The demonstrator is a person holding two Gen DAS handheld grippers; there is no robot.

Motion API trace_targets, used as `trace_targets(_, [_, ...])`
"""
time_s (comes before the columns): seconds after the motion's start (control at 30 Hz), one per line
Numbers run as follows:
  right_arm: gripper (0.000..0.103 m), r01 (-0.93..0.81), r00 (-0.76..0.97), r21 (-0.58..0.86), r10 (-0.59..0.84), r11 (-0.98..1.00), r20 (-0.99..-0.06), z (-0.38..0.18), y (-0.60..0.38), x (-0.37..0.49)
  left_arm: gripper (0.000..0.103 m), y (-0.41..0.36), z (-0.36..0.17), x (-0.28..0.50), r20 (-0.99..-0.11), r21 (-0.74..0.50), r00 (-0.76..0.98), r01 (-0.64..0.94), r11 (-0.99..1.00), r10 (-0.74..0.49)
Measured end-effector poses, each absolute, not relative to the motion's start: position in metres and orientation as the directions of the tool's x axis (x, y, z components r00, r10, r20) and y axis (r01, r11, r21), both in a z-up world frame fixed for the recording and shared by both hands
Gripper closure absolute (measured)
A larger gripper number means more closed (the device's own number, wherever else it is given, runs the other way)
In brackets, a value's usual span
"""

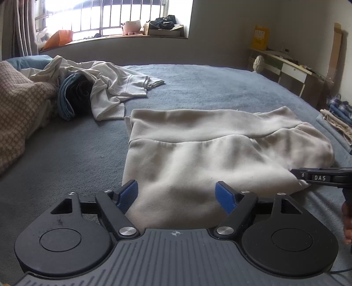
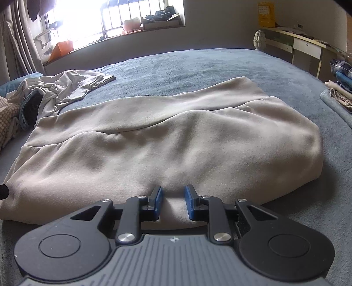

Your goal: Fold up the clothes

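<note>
My left gripper (image 1: 177,194), at the lower centre of the left wrist view, has its jaws spread wide, the near hem of the cream garment (image 1: 220,158) lying between the blue pads (image 1: 128,193) without being pressed. My right gripper (image 2: 173,202), at the lower centre of the right wrist view, has its jaws drawn close with a narrow gap; a ridge of the same garment's near edge sits in that gap, but I cannot tell whether the pads pinch it. In the left view the right gripper enters from the right edge, its tip at the garment's near right corner. The garment, folded into a broad band, lies across the middle of a bed covered with a blue-grey blanket (image 1: 209,88). One loose pile of clothes (image 1: 105,88), pale fabric over a dark blue piece, lies at the upper left, beside a houndstooth throw (image 1: 19,105) at the left edge. One stack of folded clothes (image 2: 340,88) sits at the right edge. Bare blanket lies open beyond the garment and to its left. Behind the bed are one barred window (image 1: 114,15) with a cluttered sill, a curtain (image 1: 24,28) at the far left, and one desk (image 1: 290,70) at the upper right.
</note>
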State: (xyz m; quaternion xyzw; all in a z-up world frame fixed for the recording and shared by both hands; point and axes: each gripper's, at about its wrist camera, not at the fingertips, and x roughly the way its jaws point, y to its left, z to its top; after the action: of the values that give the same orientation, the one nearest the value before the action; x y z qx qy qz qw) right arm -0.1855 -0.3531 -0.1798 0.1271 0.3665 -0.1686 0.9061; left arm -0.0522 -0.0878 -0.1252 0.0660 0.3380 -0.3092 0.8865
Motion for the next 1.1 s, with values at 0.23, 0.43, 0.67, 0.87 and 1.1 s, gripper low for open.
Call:
trace_targets(0.23, [0.079, 0.393, 0.687, 0.111, -0.212, 0.913, -0.695, -0.181, -0.353, -0.189, 0.000, -0.108, -0.119, -0.057, -0.666, -0.090, 0.607, 0.511, 0.855, -0.433])
trace_targets(0.43, [0.079, 0.396, 0.691, 0.123, -0.208, 0.910, -0.692, -0.181, -0.353, -0.190, 0.000, -0.121, -0.126, -0.066, -0.698, -0.036, 0.607, 0.500, 0.866, -0.379])
trace_targets(0.67, [0.079, 0.402, 0.697, 0.130, -0.211, 0.906, -0.685, -0.183, -0.352, -0.191, 0.000, -0.138, -0.132, -0.073, -0.750, 0.041, 0.596, 0.474, 0.879, -0.287])
trace_targets(0.87, [0.079, 0.402, 0.697, 0.126, -0.214, 0.907, -0.685, -0.183, -0.351, -0.191, 0.000, -0.139, -0.147, -0.065, -0.823, 0.034, 0.522, 0.438, 0.898, -0.223])
trace_targets(1.1, [0.078, 0.384, 0.694, 0.089, -0.223, 0.919, -0.685, -0.183, -0.348, -0.191, 0.000, -0.144, -0.157, -0.065, -0.854, 0.065, 0.492, 0.426, 0.902, -0.171])
